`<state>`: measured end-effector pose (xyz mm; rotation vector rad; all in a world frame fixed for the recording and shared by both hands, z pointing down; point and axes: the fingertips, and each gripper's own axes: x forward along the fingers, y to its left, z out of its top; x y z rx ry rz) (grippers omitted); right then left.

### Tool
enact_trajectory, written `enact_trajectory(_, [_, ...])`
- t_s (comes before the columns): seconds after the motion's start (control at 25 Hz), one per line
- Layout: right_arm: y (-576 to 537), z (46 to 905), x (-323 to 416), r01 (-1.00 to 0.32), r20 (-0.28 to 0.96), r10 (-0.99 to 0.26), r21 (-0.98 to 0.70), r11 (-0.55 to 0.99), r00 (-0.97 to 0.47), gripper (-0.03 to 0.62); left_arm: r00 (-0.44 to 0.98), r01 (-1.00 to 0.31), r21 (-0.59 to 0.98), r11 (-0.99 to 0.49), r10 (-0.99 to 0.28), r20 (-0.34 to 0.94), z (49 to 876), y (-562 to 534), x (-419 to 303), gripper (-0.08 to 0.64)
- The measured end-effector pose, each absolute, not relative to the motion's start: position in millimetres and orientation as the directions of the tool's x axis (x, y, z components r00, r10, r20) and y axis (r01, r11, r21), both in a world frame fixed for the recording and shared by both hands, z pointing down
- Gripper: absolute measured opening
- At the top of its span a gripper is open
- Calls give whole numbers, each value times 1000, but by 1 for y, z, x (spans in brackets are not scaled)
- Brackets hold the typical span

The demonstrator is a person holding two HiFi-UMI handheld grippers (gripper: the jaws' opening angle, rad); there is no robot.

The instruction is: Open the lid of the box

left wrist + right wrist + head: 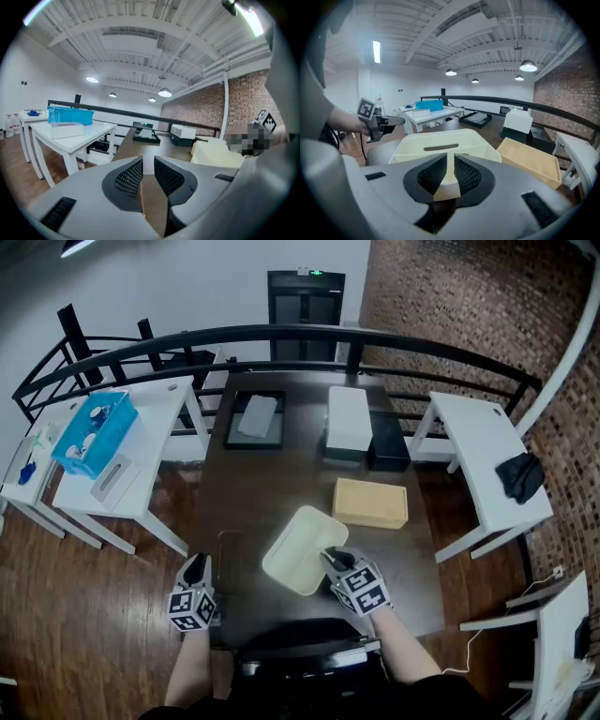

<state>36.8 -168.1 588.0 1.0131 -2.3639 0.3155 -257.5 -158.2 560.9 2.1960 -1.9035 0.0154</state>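
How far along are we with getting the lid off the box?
Done: the lid is off the box and sits tilted beside it. In hand: the right gripper is clamped on the lid's rim; the left gripper is open and empty, off to the side. Left: probably just setting the lid down and letting go.

Cream lid (300, 549): off the box (371, 502), hollow side up, slot in one wall, lying askew just left of box & nearer. Box: tan, rectangular, flat on bench (246, 498).
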Motion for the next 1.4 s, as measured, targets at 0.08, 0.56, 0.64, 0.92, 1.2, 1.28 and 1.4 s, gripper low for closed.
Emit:
enact_trajectory(0.08, [-172,558,50,-752,479,-655,-15,659,-584,51,206,-965,185,-188,-975,78,526,-156,-250,34])
enact_trajectory(0.56, [-161,433,220,-941,71,-951,-186,282,-300,2,385,-884,221,-412,-910,-156,417,-140,-192,6])
enact_trajectory(0.64, [-150,434,232,-947,68,-959,-192,257,-274,2,391,-879,234,-416,-909,-147,420,-139,-190,6])
enact_trajectory(0.92, [-132,446,245,-947,86,-962,-221,234,-258,2,379,-867,281,-410,-911,-161,418,-133,-196,0])
enact_trajectory(1.2, [-136,448,241,-944,86,-959,-219,247,-271,2,375,-873,276,-403,-915,-149,423,-131,-196,0])
enact_trajectory(1.28, [-138,447,239,-943,79,-958,-216,255,-277,2,377,-874,272,-402,-915,-143,424,-131,-197,0])
enact_trajectory(1.4, [-142,441,235,-942,67,-957,-205,265,-284,2,369,-875,281,-393,-919,-137,428,-132,-200,0])
